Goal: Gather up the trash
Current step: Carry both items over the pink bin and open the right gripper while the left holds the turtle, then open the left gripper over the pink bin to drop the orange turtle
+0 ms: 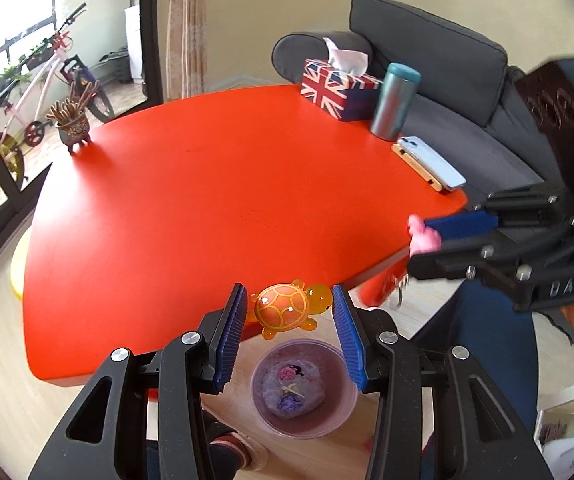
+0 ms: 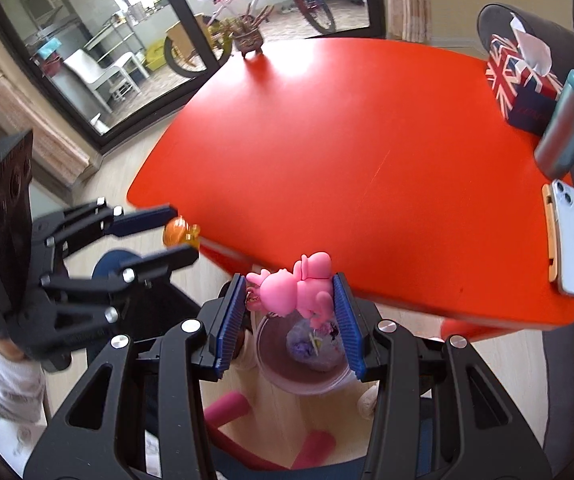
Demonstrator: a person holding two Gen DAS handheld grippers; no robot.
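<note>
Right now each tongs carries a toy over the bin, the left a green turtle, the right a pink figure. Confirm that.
Not quite: the turtle between the left tongs is orange, not green, as the left wrist view shows. The rest holds: the right tongs carry the pink figure, both above the bin.

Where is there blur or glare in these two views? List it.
Left wrist view: the right gripper and its pink toy are motion-blurred; window at left blown out. Right wrist view: the left gripper and orange turtle are smeared; a glare patch whitens the red table.
</note>
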